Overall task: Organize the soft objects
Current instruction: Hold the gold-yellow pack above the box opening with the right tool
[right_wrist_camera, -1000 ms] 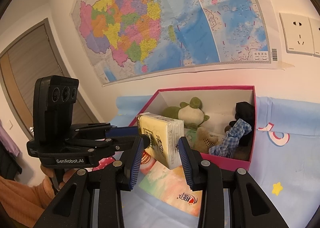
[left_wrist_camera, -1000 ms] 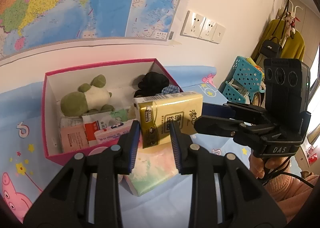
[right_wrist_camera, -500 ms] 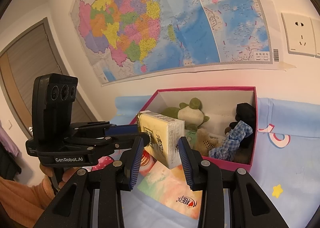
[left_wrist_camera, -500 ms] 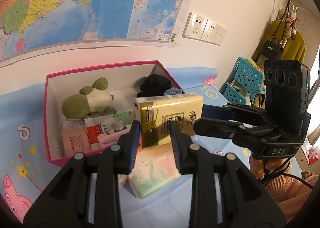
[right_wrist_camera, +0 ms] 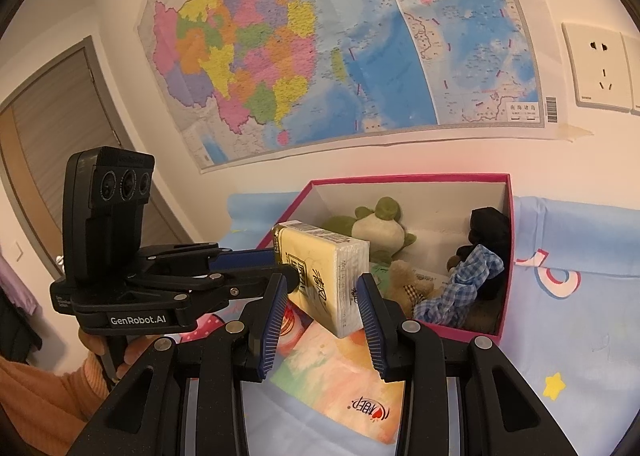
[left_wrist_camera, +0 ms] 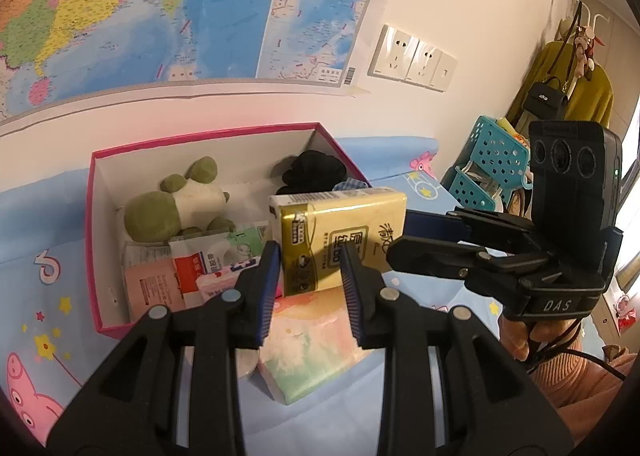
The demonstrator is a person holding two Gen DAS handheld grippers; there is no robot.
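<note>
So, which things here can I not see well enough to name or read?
- Left wrist view: the black thing in the box corner is too dark to name.
- Left wrist view: the basket contents are partly hidden by the right gripper.
- Right wrist view: the box's left part is hidden behind the pack.
- Left wrist view: print on the packets is too small to read.

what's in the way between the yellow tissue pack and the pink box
Nothing visible stands between the tissue pack and the open box right behind it. Inside, though, packets, a plush frog and cloths already cover most of the floor.
</note>
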